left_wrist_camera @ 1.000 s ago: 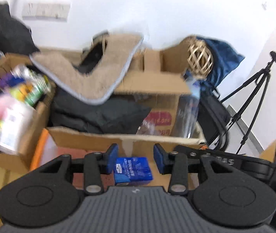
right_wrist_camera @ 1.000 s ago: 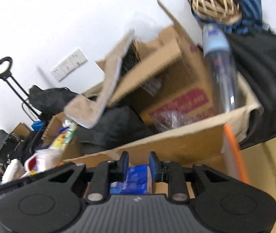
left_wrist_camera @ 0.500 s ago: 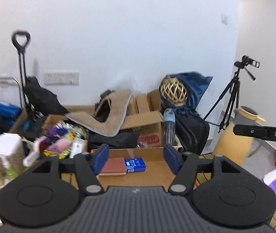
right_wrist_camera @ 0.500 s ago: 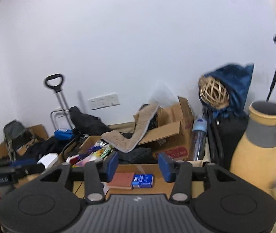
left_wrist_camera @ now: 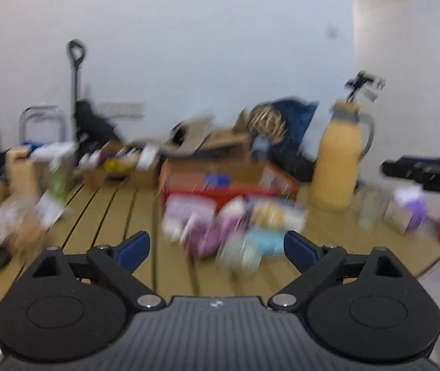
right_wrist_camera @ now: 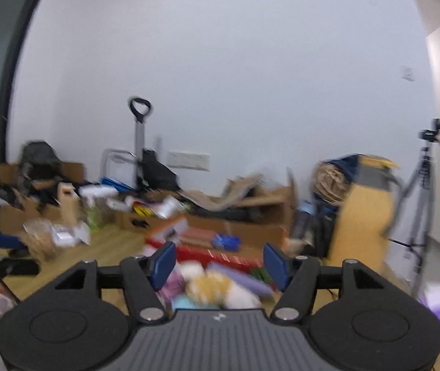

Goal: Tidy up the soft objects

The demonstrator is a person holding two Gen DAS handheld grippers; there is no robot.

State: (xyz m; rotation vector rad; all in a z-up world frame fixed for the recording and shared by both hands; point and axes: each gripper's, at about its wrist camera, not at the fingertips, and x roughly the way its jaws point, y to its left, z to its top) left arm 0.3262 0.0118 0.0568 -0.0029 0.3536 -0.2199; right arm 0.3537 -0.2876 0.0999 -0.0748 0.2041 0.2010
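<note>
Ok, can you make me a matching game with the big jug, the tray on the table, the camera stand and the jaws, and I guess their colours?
Things:
1. insulated jug
2. shallow tray
3. tripod
4. jaw pads of the left gripper

Colours:
A. blue
B. grey
C. yellow
D. red

Pairs: 1-C, 2-D, 3-B, 4-A
</note>
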